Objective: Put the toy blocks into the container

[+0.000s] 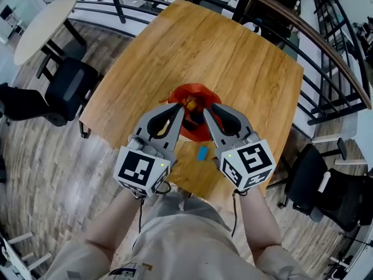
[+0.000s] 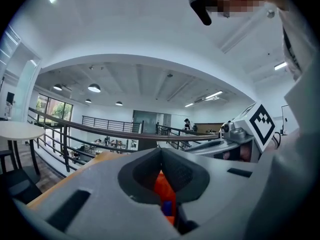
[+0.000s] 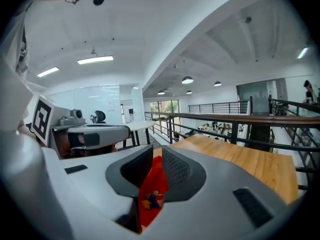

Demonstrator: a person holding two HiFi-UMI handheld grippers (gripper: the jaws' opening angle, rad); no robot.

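A red container (image 1: 198, 92) sits on the wooden table (image 1: 192, 45) with several small toy blocks (image 1: 190, 104) inside it. One blue block (image 1: 202, 153) lies on the table nearer to me than the container. Both grippers hang side by side above the container's near side. My left gripper (image 1: 179, 107) has its fingertips touching and holds nothing; through its jaws the red container (image 2: 162, 186) shows below. My right gripper (image 1: 212, 107) keeps a narrow gap between its pads, empty, with the container (image 3: 154, 181) and its blocks (image 3: 152, 200) visible through it.
Black office chairs stand left (image 1: 64, 89) and right (image 1: 332, 185) of the table. A round white table (image 1: 44, 22) is at the far left. A dark railing (image 1: 326, 45) curves behind the table's far and right edges.
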